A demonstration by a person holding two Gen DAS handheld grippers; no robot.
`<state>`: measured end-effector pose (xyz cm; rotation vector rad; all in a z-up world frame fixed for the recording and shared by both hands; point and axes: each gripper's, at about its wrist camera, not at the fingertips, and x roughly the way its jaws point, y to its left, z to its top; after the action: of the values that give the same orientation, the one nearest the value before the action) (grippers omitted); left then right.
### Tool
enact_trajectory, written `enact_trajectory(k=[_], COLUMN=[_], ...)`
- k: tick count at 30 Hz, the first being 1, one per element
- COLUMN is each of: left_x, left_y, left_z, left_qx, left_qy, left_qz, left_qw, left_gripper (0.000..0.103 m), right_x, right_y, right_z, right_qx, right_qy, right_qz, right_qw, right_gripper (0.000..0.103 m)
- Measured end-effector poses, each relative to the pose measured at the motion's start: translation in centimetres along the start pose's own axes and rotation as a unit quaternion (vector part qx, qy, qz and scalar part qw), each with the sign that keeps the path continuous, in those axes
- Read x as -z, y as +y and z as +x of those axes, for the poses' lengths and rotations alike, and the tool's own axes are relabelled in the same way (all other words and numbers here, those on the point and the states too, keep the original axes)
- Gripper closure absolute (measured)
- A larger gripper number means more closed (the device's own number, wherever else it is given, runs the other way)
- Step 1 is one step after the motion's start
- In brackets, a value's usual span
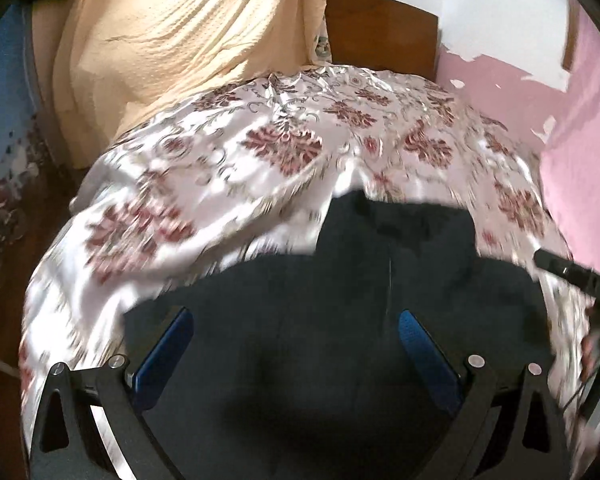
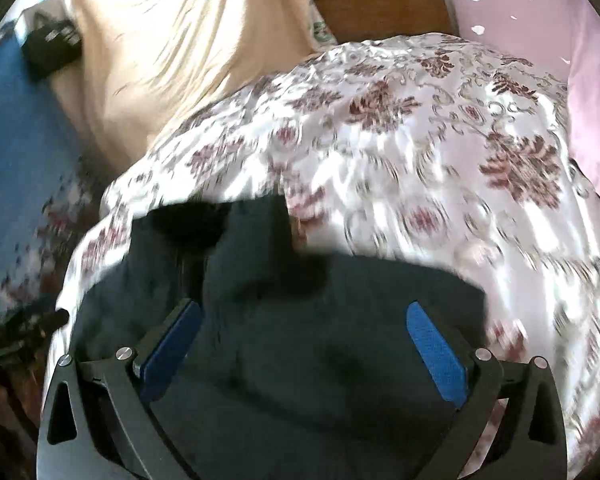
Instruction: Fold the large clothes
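On the bed's floral satin bedspread [image 1: 284, 148], near its front edge, the dark garment [image 1: 340, 340] is lying partly folded; left gripper [image 1: 296, 344] and right gripper [image 2: 304, 336] are hovering above it, jaws apart and empty, apparently having let go.

Right gripper [image 2: 304, 316]: jaws spread wide, nothing between pads; Dark garment [image 2: 300, 360]: lies on floral bedspread [image 2: 420, 168]

You've got a matt dark cloth garment [image 1: 340, 320] lying on a shiny satin floral bedspread [image 1: 284, 148], a nubby cream blanket [image 1: 172, 40] behind, and a smooth wooden headboard [image 1: 380, 28].
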<state>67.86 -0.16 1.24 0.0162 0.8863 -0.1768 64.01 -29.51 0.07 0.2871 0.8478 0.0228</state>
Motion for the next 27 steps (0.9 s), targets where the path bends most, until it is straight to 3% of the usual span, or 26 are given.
enact_trajectory(k=[4,8,10,11,12,13,14,15,16,17,21,27], left_x=[-3.6,-5.1,-5.3,-5.5,-5.5,-5.4,-5.4,-5.3,-5.0,-4.9,-3.9,-0.9], left_y=[-1.2,-2.1,-2.3,-2.2,-1.9,-1.7,-1.4,-1.2,-0.9,-0.9,-0.5,2.0], left_z=[4.0,8.2,9.5,9.7,9.7,9.7,9.6,9.5,9.3,9.1,6.1,0.3], left_qx=[-0.014,-0.066,-0.078,-0.074,-0.069,-0.058,-0.046,-0.028,-0.004,0.009,0.006,0.047], left_qy=[0.001,0.029,0.028,0.020,0.015,0.012,0.011,0.011,0.012,0.012,-0.027,-0.076], left_qz=[-0.010,0.020,0.031,0.030,0.026,0.017,0.011,0.004,-0.003,-0.005,0.011,0.003], left_qw=[0.9998,0.9972,0.9961,0.9966,0.9972,0.9981,0.9988,0.9995,0.9999,0.9999,0.9996,0.9960], left_gripper=[0.000,0.000,0.000,0.005,0.010,0.025,0.048,0.060,0.082,0.091,0.094,0.096], right_x=[-2.9,-3.8,-4.0,-4.0,-4.1,-4.0,-4.0,-3.8,-3.5,-3.2,-2.8,-1.5], right_y=[1.4,2.0,2.2,2.6,2.8,3.3,3.5,3.5,3.5,3.3,2.6,2.0], right_z=[4.8,8.8,9.8,10.2,10.5,11.0,11.4,11.6,11.5,11.2,8.3,1.4], right_qx=[0.005,0.013,-0.004,-0.010,-0.011,-0.011,-0.011,-0.015,-0.025,-0.030,-0.045,-0.063], right_qy=[0.016,0.030,0.029,0.028,0.030,0.037,0.042,0.047,0.047,0.042,0.010,-0.036], right_qz=[0.021,0.042,0.047,0.044,0.039,0.029,0.024,0.021,0.024,0.027,0.010,-0.051], right_qw=[1.000,0.999,0.998,0.999,0.999,0.999,0.999,0.999,0.998,0.998,0.999,0.996], right_gripper=[0.002,0.002,0.007,0.012,0.026,0.042,0.050,0.064,0.076,0.078,0.086,0.089])
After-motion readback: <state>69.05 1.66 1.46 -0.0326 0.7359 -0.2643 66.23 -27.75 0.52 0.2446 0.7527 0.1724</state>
